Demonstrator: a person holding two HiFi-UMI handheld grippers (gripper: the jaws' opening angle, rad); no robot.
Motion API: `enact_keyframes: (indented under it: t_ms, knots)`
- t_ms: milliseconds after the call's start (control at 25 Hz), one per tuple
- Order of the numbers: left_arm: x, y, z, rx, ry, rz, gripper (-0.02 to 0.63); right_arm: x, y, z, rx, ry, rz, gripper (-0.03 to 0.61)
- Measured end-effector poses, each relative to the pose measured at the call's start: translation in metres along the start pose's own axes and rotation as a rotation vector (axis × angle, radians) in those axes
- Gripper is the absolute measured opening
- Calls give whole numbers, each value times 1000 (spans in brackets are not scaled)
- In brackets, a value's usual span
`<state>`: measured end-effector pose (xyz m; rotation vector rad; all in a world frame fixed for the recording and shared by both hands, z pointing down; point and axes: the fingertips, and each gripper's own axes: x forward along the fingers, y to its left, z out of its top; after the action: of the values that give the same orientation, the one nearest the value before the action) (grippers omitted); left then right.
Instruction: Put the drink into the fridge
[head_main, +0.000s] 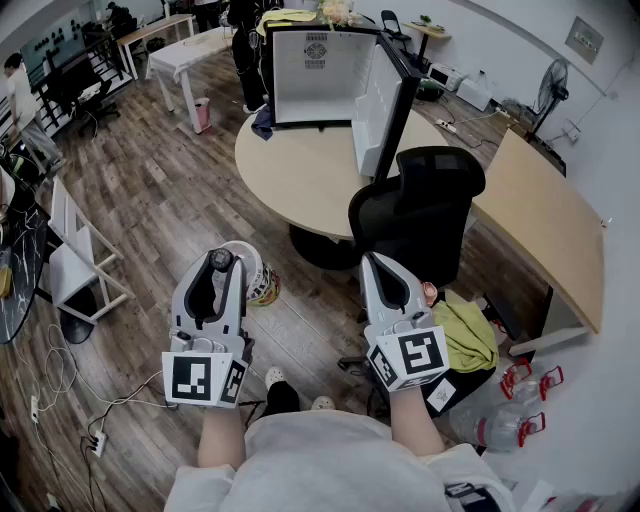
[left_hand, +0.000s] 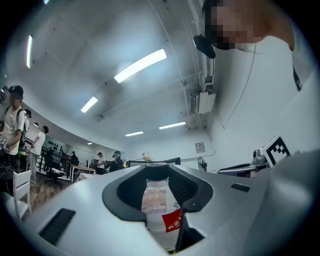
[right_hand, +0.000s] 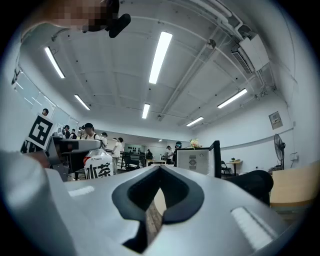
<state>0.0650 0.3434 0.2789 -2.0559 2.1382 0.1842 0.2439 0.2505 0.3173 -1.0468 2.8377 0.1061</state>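
While both grippers are held side by side in front of the body, pointing forward and slightly up, only the left one carries a load. Left gripper (head_main: 218, 268): jaws clamped on the drink bottle (left_hand: 159, 205), held in the air above the floor with its dark cap at the jaw tips. Right gripper (right_hand: 160, 170): jaws together, nothing between them.

Floor (head_main: 170, 190): brown wood planks. Ahead stands a round beige table (head_main: 300, 170) with a small white fridge (head_main: 315, 65) on it, its door (head_main: 385, 100) swung open to the right. A black office chair (head_main: 425, 205) stands between the right gripper and the table.

Bottle is clear plastic with a pale label and a red patch. Gripper shells are smooth grey, each with a dark cutout.
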Motion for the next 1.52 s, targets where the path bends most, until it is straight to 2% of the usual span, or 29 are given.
enact_keyframes:
  t_ms: [440, 840, 1160, 1520]
  knots:
    - [7, 21, 2, -3, -10, 6, 140, 22, 7, 0, 16, -7, -8, 11]
    - [33, 65, 2, 5, -28, -10, 140, 71, 15, -3, 48, -29, -28, 11]
    - [58, 109, -1, 0, -44, -47, 140, 112, 29, -4, 41, -43, -60, 11]
    - [75, 135, -16, -18, -35, -96, 140, 136, 38, -17, 33, -21, -99, 11]
